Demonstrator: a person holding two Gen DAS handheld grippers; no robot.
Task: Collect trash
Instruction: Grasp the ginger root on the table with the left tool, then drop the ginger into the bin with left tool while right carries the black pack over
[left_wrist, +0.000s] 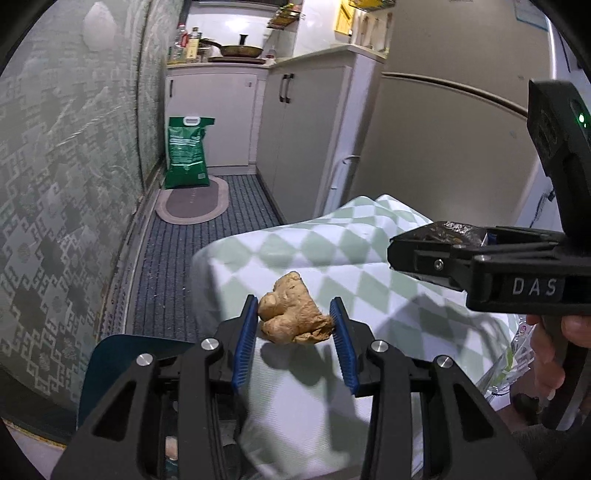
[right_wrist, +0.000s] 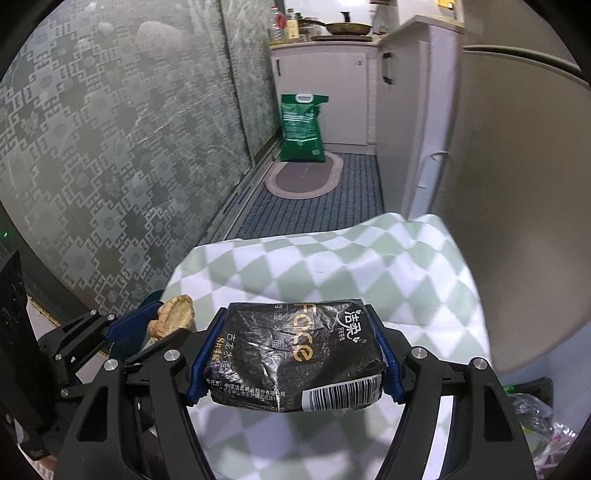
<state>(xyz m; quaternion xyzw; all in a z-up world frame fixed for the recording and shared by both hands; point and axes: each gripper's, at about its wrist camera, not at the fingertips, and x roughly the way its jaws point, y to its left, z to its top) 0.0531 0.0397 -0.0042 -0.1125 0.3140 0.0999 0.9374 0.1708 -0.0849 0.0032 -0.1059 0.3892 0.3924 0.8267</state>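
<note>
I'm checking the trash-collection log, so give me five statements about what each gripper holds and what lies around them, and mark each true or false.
1. The left gripper is clamped on a piece of ginger. True.
2. The right gripper holds a green bag. False: it grips a black tissue pack; the green bag stands on the floor by the cabinets.
3. A checked green and white cloth lies below both grippers. True.
4. The ginger rests on the cloth. False: it is held clear above it.
5. The pan sits on the floor mat. False: it is on the counter.
</note>
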